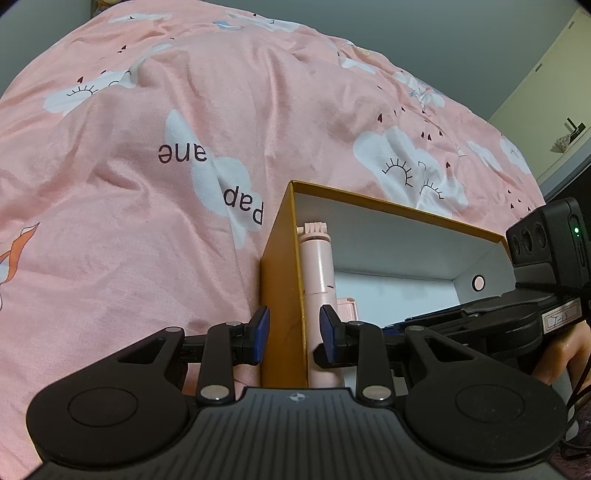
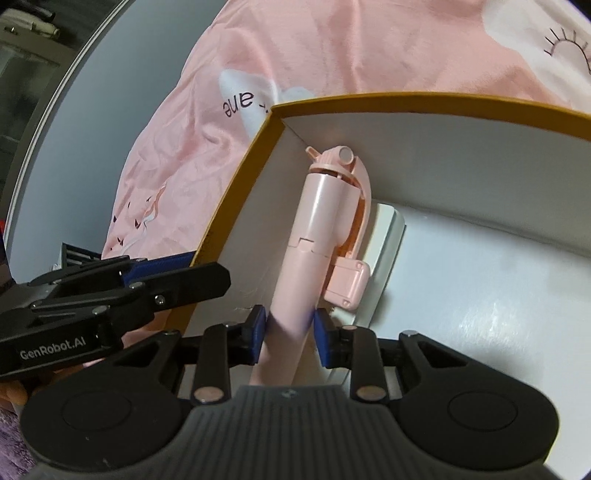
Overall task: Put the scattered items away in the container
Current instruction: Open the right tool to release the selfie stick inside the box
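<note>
Inside, we see an orange box (image 2: 236, 177) with white inner walls standing on the bed, and in it a pink selfie stick (image 2: 317, 229) that leans along the box's left wall, its head up in the far corner. A folded pink clamp hangs off the stick's side, and beneath the stick lies a flat white item (image 2: 384, 254) on the box floor (we cannot tell what it is). Our right gripper (image 2: 288, 338) reaches into the box, its blue-padded jaws on either side of the stick's lower shaft and pressing on it, so the stick is gripped. Our left gripper (image 1: 293, 334) sits at the box's near left wall: one of its jaws stands outside the orange wall and the other inside, pinching that wall and so closed on the box. A small round hole shows in the box's right-hand wall in the left wrist view. The bed is covered by a pink bedcover (image 1: 147, 221) printed with white clouds, sleepy eyelashes, little dark hearts and some lettering, and it is rumpled around the box. Beyond it we see a grey wall (image 1: 424, 33) and a pale cabinet (image 1: 554, 74) at the right.
</note>
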A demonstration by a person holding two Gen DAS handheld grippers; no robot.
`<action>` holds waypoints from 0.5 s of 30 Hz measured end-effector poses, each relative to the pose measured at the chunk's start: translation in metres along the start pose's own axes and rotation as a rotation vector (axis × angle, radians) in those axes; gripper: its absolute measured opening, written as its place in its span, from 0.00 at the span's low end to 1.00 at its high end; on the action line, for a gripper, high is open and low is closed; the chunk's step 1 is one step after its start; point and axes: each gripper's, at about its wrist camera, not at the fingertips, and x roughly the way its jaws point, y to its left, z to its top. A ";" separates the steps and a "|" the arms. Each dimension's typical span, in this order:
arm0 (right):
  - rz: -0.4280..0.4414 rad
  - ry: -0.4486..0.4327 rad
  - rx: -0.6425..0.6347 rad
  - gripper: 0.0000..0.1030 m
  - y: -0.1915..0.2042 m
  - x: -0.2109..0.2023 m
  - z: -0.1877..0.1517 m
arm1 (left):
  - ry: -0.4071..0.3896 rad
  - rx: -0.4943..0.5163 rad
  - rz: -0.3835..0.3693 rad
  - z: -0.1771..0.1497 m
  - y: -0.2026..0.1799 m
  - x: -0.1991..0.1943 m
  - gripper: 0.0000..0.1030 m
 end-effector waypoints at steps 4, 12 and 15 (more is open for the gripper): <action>0.013 -0.011 0.009 0.32 -0.002 -0.010 0.000 | -0.001 -0.002 -0.001 0.000 0.001 -0.001 0.33; -0.057 0.048 -0.088 0.32 0.006 -0.022 -0.007 | 0.006 -0.003 -0.009 -0.002 0.001 0.000 0.33; -0.065 0.079 -0.094 0.41 0.005 -0.019 -0.009 | 0.008 -0.003 -0.009 -0.003 0.002 0.000 0.33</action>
